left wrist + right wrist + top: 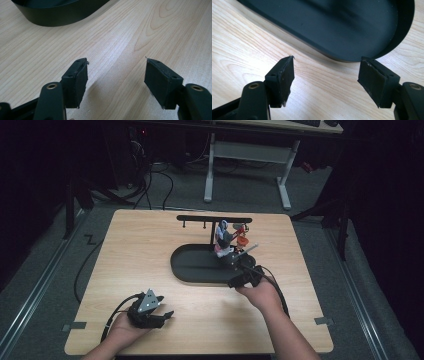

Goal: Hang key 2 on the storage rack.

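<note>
Light wooden table (150,245), bare grain under both claws. Ahead of the right gripper (248,278), just past its tips: black oval tray (187,265), long and shallow. Rising from the tray's far side, well beyond that claw: black stand (212,232) with a crossbar on top and small pegs hanging under it. Against the stand's post, at the tray's right end, above and beyond the right claw: cluster of small objects (227,240) in white, grey, pink and orange-red, too small to identify.

Right gripper, in its own view (325,77): jaws spread wide, nothing between them but table, rounded tray end lying just past the tips and apart from them. Right hand (260,295) gripping it from behind, cable trailing back along the forearm.

Left gripper (150,312), well apart from the tray, near the table's front edge, grey three-cornered plate on top, resting in the left hand (122,325). In its own view (116,75): jaws wide apart, empty, bare wood between, tray wall far ahead and to the claw's left.
</note>
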